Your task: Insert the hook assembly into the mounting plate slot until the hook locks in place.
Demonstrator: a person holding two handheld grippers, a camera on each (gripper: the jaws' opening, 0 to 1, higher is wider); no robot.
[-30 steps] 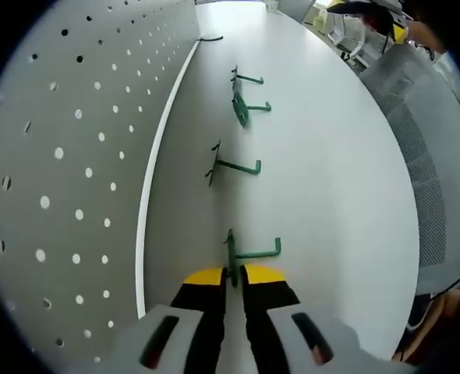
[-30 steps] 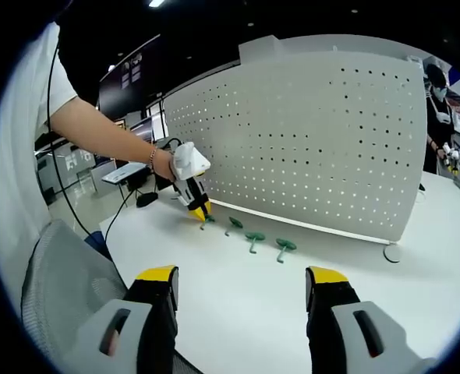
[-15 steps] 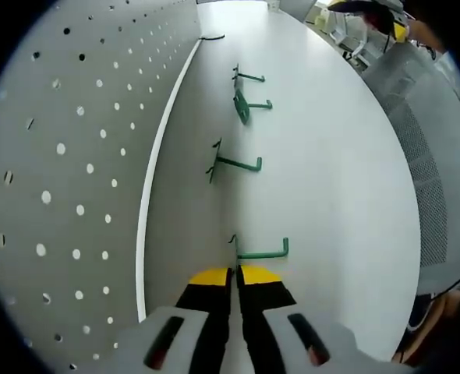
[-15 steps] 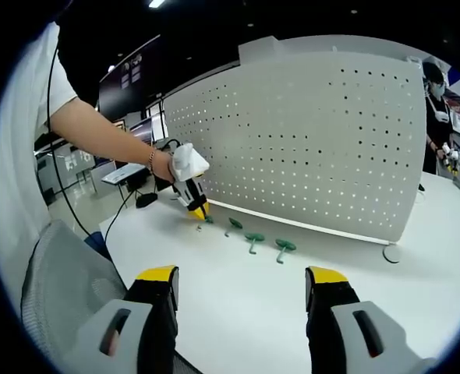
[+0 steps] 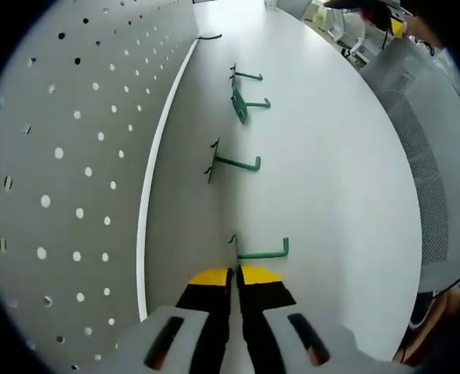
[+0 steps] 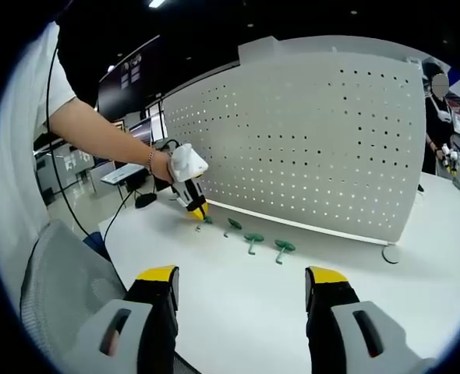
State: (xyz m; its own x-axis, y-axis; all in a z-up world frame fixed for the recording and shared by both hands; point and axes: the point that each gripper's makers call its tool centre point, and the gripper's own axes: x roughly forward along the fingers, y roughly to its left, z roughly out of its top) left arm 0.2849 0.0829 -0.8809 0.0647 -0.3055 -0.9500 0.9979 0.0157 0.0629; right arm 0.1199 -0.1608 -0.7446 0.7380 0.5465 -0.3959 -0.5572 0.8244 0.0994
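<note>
A white pegboard mounting plate (image 5: pixel 74 156) stands along the table's edge, and it is upright at the back in the right gripper view (image 6: pixel 316 140). Several green hooks lie in a row on the white table. My left gripper (image 5: pixel 235 270) is shut on the base plate of the nearest green hook (image 5: pixel 263 252), whose arm sticks out to the right. The other hooks (image 5: pixel 234 164) (image 5: pixel 245 103) lie farther along the row. In the right gripper view a hand holds the left gripper (image 6: pixel 199 214) down at the row's left end, beside hooks (image 6: pixel 253 238) (image 6: pixel 283 246). My right gripper (image 6: pixel 243 284) hangs open and holds nothing.
The white table (image 6: pixel 238 312) has free room in front of the hooks. A grey mesh chair (image 5: pixel 440 179) (image 6: pixel 58 280) sits at the table's near side. The pegboard's round foot (image 6: pixel 392 252) rests at the right. A person stands far right (image 6: pixel 437 117).
The left gripper's jaws have shut on the nearest hook's base plate, and the hook's arm has shifted slightly. The right gripper has stayed open and still.
</note>
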